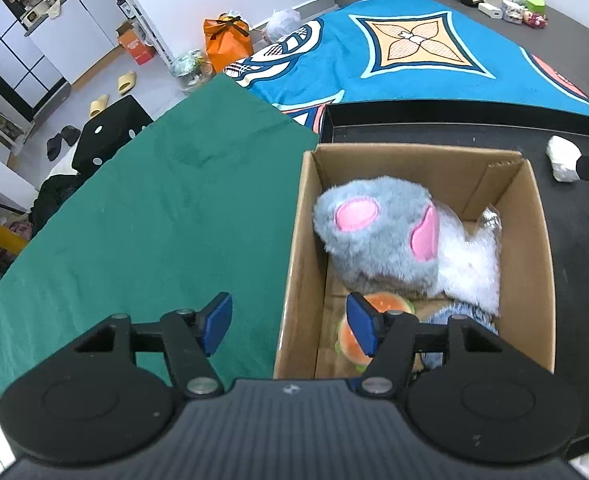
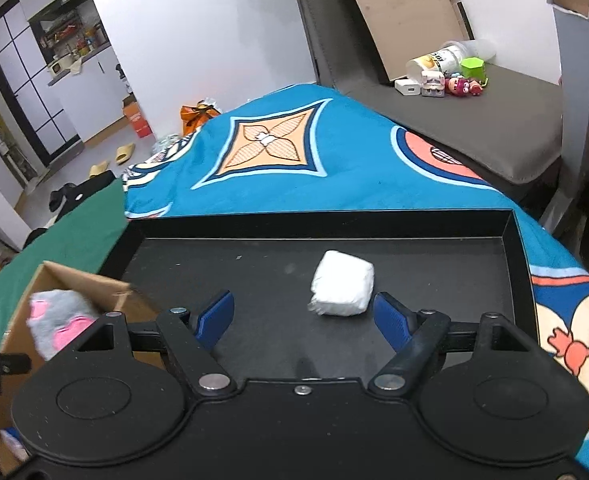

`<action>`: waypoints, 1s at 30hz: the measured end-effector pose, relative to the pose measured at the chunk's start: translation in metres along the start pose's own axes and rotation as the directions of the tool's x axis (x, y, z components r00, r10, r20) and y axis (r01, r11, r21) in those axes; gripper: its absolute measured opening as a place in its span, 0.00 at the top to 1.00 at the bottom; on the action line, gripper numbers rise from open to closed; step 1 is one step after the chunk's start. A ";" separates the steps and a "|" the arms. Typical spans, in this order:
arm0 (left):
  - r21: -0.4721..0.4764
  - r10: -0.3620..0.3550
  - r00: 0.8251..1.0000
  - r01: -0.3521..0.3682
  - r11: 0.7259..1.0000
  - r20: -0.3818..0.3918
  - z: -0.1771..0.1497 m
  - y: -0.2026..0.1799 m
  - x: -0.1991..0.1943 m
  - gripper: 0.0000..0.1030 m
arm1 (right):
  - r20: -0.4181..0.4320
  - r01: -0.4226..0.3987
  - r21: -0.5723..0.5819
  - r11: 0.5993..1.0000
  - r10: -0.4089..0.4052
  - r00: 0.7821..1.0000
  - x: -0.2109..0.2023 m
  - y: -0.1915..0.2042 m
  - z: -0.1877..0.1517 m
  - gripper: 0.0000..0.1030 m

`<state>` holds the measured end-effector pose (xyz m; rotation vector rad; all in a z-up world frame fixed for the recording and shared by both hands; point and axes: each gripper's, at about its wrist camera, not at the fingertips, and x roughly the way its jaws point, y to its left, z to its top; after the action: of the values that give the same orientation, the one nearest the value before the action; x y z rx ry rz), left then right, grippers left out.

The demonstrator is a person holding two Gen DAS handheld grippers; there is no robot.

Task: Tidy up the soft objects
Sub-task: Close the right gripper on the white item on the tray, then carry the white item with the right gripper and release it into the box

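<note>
A cardboard box (image 1: 308, 216) stands on a black tray (image 1: 574, 240). Inside it lie a grey plush with pink patches (image 1: 374, 240), a white fluffy piece (image 1: 470, 264), a burger-shaped plush (image 1: 352, 340) and something denim-blue. My left gripper (image 1: 288, 326) hangs open over the box's left wall, nothing between its blue pads. A white soft packet (image 2: 342, 288) lies on the black tray (image 2: 414, 256) in the right wrist view. My right gripper (image 2: 304, 320) is open just in front of the packet, apart from it. The box (image 2: 18, 320) and grey plush (image 2: 58, 320) show at left.
A green cloth (image 1: 154, 220) covers the surface left of the box. A blue patterned blanket (image 2: 334, 152) lies behind the tray. Small toys and cups (image 2: 446, 72) sit on a grey mattress at the back. Slippers, an orange bag and cabinets are on the floor beyond.
</note>
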<state>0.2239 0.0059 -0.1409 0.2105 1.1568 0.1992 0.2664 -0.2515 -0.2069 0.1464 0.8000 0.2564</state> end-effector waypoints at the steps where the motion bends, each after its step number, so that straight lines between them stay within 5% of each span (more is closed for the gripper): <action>1: 0.001 0.004 1.000 -0.004 1.000 0.000 0.003 -0.002 0.001 0.40 | -0.001 0.001 0.000 1.000 -0.001 1.000 0.003 -0.002 0.000 0.26; 16: 0.082 0.075 0.995 -0.069 0.994 -0.065 0.017 -0.029 0.029 0.38 | -0.014 0.040 0.026 0.999 -0.039 0.999 0.037 -0.023 0.000 0.27; 18: 0.084 0.077 0.994 -0.071 0.994 -0.072 0.017 -0.032 0.030 0.38 | -0.016 0.045 0.018 0.999 -0.045 0.999 0.038 -0.023 0.000 0.35; 20: 0.089 0.080 0.994 -0.073 0.993 -0.075 0.016 -0.032 0.030 0.38 | -0.045 0.031 0.025 0.999 -0.030 0.999 0.042 -0.025 -0.001 0.59; 30: 0.085 0.081 0.995 -0.076 0.993 -0.058 0.010 -0.029 0.015 0.38 | -0.049 0.032 0.017 0.999 -0.031 0.998 0.027 -0.021 -0.003 0.62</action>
<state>0.2405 -0.0188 -0.1577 0.3254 1.2202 0.2290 0.2859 -0.2641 -0.2318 0.1441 0.8529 0.2239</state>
